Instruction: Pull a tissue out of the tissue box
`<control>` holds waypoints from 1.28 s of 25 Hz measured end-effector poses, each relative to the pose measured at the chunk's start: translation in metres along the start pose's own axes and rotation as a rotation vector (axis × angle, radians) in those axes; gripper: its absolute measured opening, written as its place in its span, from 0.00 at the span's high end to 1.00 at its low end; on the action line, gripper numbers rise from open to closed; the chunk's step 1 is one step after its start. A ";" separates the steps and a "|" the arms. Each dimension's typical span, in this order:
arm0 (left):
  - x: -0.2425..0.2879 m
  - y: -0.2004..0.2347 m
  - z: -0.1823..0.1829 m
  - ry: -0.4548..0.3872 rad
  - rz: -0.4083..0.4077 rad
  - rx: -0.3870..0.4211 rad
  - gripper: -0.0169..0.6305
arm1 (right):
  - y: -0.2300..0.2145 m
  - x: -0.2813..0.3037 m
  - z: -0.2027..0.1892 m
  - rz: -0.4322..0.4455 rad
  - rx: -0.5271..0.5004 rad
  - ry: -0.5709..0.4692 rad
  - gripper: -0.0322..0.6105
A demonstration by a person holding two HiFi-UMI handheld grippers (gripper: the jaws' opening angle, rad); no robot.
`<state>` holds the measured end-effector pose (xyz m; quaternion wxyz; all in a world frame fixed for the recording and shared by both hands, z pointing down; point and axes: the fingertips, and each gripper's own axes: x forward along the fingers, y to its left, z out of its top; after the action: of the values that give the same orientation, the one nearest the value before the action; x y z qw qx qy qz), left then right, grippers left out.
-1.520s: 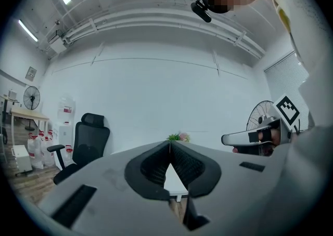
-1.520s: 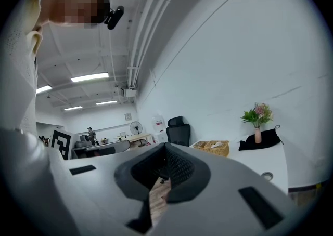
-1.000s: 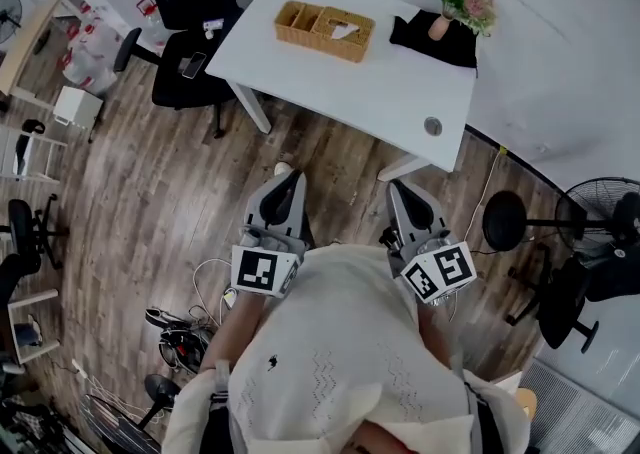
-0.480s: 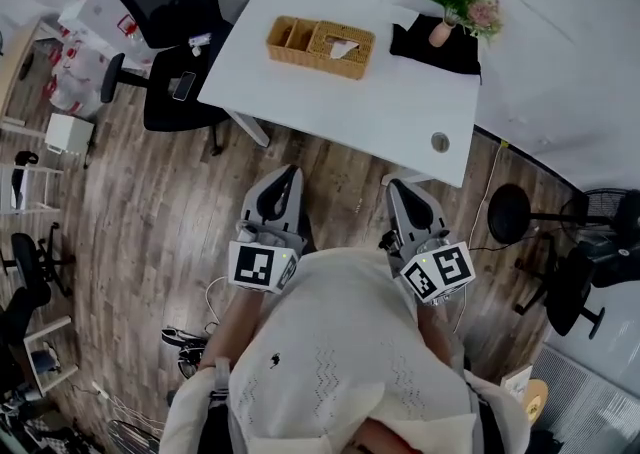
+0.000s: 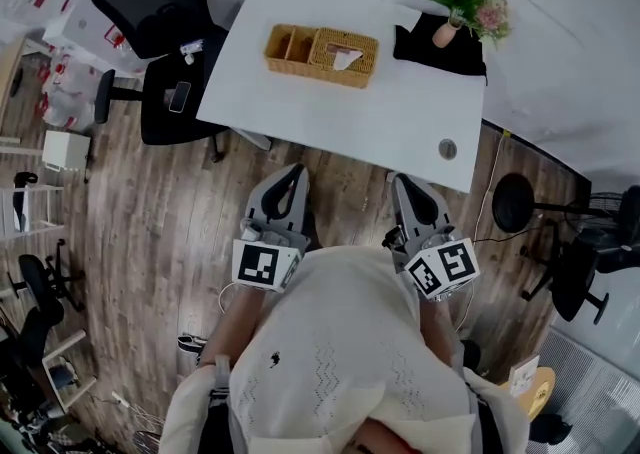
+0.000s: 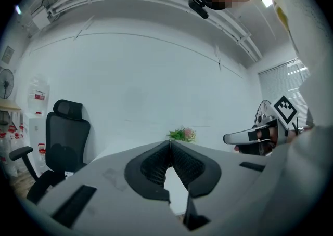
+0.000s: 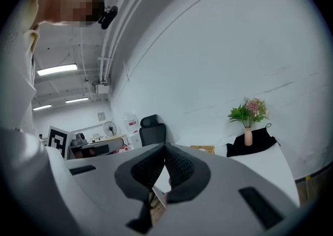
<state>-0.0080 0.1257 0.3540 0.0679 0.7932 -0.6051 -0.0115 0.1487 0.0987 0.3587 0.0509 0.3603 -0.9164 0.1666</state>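
Note:
A wicker tissue box [image 5: 343,50] stands at the far side of the white table [image 5: 380,112], with a white tissue [image 5: 346,59] poking out of its top slot. It is joined to an open wicker tray [image 5: 289,43] on its left. In the right gripper view the wicker box [image 7: 203,149] is small and far off, just past the jaws. My left gripper [image 5: 295,176] and right gripper [image 5: 404,184] are held over the wooden floor, short of the table's near edge. Both are shut and hold nothing, as the left gripper [image 6: 169,144] and right gripper [image 7: 165,147] show with tips touching.
A potted plant [image 5: 455,10] stands on a black cloth [image 5: 438,48] at the table's far right. A black office chair [image 5: 148,4] with a phone [image 5: 180,96] on its seat is left of the table. A round black stand base [image 5: 514,204] and another chair [image 5: 580,267] are at the right.
The person has stepped toward the table; its near edge now lies closer to both grippers. Both grippers stay shut, held the same way in front of the body.

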 end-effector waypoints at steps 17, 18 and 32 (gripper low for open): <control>0.054 0.074 0.015 -0.002 -0.090 -0.003 0.95 | 0.006 0.072 0.027 -0.099 -0.014 -0.008 0.95; 0.057 0.077 0.017 -0.007 -0.097 -0.006 0.95 | 0.005 0.076 0.028 -0.105 -0.015 -0.007 0.95; 0.102 0.119 0.021 -0.015 -0.193 -0.010 0.95 | 0.001 0.131 0.043 -0.172 -0.019 -0.036 0.95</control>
<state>-0.0973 -0.0051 0.3538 0.0658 0.8473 -0.5264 -0.0271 0.0530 0.0008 0.3458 0.0522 0.4402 -0.8843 0.1465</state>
